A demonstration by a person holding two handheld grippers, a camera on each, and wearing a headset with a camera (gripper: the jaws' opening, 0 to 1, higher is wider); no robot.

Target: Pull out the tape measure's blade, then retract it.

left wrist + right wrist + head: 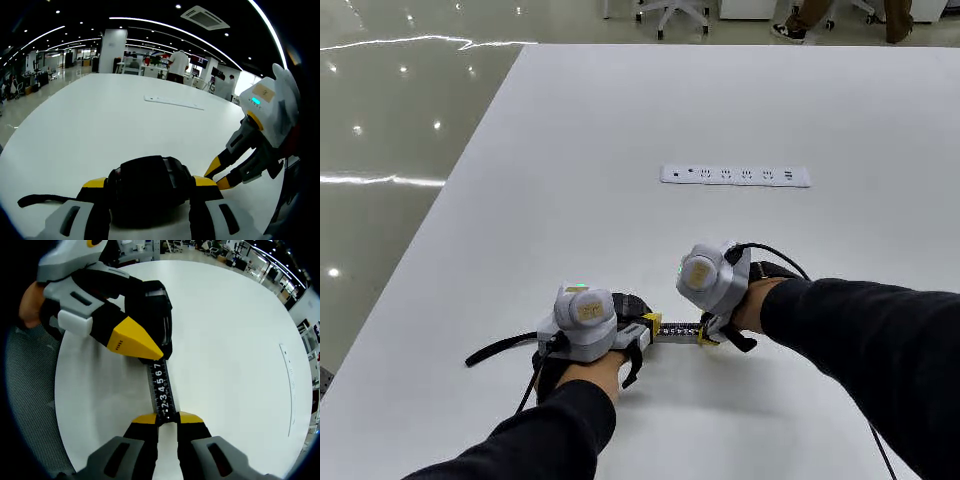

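Now my left gripper (150, 181) clamps the case (154, 310) on the worktop (720, 110) and my right gripper (164, 418) pinches the blade (160, 385) tip; the short blade runs straight between them, so I'd pull right, away from the case

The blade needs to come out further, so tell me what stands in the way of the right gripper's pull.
Nothing visible does. The right gripper is shut on the tip of the blade, the left gripper holds the case, and the power strip lies well off the line.
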